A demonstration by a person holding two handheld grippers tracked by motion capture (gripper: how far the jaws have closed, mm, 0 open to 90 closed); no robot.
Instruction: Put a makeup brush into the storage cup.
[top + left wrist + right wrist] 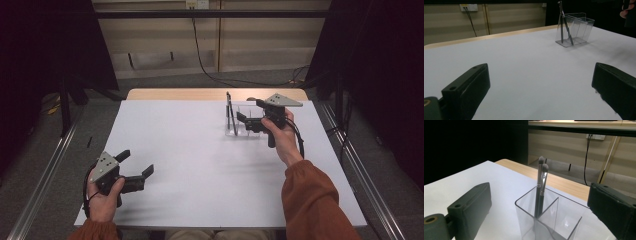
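Note:
A clear plastic organizer (243,108) with several compartments stands at the far right of the white table (200,150). Two dark makeup brushes (229,114) stand upright in its left end compartment, bristles up. My right gripper (245,122) is open and held just above the organizer's right part, its jaws pointing left. In the right gripper view the brushes (541,185) and organizer (524,212) sit close between the jaws of the right gripper (540,195), with nothing gripped. My left gripper (136,163) rests open near the table's front left corner. The left gripper (541,82) faces the organizer (579,27) and brushes (563,25) from far off.
A wooden strip (200,94) runs along the table's far edge. A black cable (210,70) trails over the floor beyond it. Dark curtains hang at both sides, and metal rails (45,170) run along the floor. The white tabletop between the two grippers is bare.

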